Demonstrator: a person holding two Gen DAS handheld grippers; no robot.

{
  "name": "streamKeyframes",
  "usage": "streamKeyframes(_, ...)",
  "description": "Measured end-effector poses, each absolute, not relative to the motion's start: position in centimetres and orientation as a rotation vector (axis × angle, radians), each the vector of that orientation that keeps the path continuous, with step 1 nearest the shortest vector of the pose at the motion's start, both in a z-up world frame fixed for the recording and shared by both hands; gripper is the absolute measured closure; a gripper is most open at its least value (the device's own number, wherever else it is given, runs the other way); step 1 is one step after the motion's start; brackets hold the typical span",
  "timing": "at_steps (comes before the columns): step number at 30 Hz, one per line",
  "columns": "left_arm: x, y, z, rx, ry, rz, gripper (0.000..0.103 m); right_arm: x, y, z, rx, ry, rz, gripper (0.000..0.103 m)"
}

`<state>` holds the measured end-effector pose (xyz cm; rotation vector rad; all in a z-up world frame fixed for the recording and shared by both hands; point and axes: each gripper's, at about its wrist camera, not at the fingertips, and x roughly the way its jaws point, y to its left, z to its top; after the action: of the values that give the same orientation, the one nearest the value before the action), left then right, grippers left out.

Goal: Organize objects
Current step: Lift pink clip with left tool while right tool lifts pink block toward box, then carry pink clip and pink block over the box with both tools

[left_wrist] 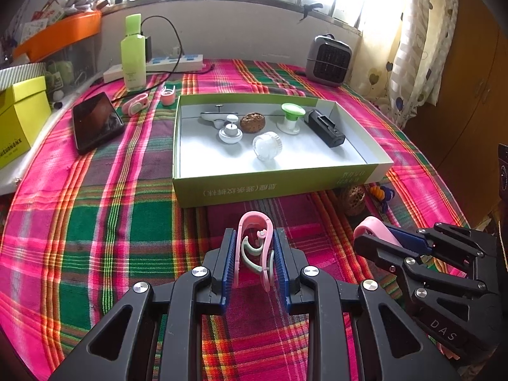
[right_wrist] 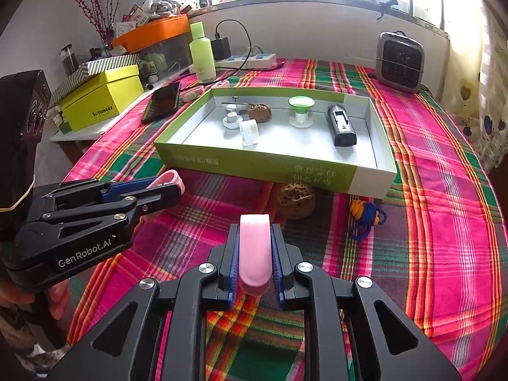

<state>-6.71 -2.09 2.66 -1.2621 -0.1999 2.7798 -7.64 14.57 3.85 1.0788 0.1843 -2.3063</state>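
Left wrist view: my left tongs clamp a pink clip, right tongs a pink piece; bare cloth before the tray's near edge.

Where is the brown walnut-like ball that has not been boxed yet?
The brown ball lies on the plaid cloth against the near outer wall of the green box, left of the orange-and-blue cord toy, ahead of the right gripper.

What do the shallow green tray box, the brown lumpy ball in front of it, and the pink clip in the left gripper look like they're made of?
Shallow green tray box: likely matte printed cardboard, with thin folded walls. Brown lumpy ball: rough, pitted surface, maybe a dried seed or carved wood; unclear. Pink clip clamped in the left gripper: smooth, slightly glossy moulded plastic, apparently.
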Motion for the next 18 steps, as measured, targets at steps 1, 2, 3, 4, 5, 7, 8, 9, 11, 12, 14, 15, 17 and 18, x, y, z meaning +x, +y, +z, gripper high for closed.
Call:
streamKeyframes(1,-6.7,-2.1,2.8,-1.256,-0.199,2.782,0.081,-7.6,14.5,4.0,1.073,0.185,-2.307,0.084)
streamKeyframes(2,-6.8,-2.1,2.9,-1.253,-0.200,2.783,0.081,-7.7,14.5,4.2,1.066,0.183,-2.306,0.084)
streamKeyframes(3,-6.8,-2.2,3.1,-1.250,-0.203,2.781,0.081,-7.7,14.4,4.3,1.061,0.181,-2.306,0.084)
streamKeyframes(4,-6.9,-2.2,3.2,-1.249,-0.210,2.777,0.081,-7.7,14.3,4.5,1.058,0.178,-2.306,0.084)
streamKeyframes(5,-7.0,-2.3,3.3,-1.250,-0.217,2.775,0.081,-7.8,14.3,4.5,1.055,0.177,-2.307,0.084)
streamKeyframes(7,-7.1,-2.4,3.6,-1.245,-0.217,2.776,0.081,-8.0,14.1,4.8,1.046,0.178,-2.307,0.084)
streamKeyframes(8,-7.2,-2.4,3.7,-1.244,-0.218,2.779,0.081,-8.1,14.0,5.0,1.041,0.177,-2.308,0.084)
streamKeyframes(9,-7.2,-2.5,3.9,-1.239,-0.219,2.780,0.081,-8.2,14.0,5.1,1.039,0.175,-2.309,0.084)
streamKeyframes(11,-7.4,-2.6,4.1,-1.235,-0.224,2.784,0.081,-8.5,13.9,5.5,1.031,0.169,-2.312,0.084)
streamKeyframes(12,-7.6,-2.7,4.2,-1.233,-0.229,2.784,0.081,-8.7,13.8,5.6,1.026,0.168,-2.313,0.084)
streamKeyframes(14,-7.8,-2.9,4.4,-1.231,-0.236,2.784,0.081,-8.9,13.6,5.9,1.019,0.169,-2.315,0.084)
streamKeyframes(15,-8.0,-3.0,4.5,-1.231,-0.239,2.785,0.081,-9.0,13.5,6.0,1.015,0.172,-2.315,0.084)
streamKeyframes(17,-8.3,-3.1,4.7,-1.226,-0.237,2.790,0.081,-9.3,13.3,6.2,1.007,0.175,-2.316,0.084)
streamKeyframes(18,-8.5,-3.2,4.8,-1.226,-0.239,2.791,0.081,-9.4,13.3,6.3,1.006,0.176,-2.316,0.084)
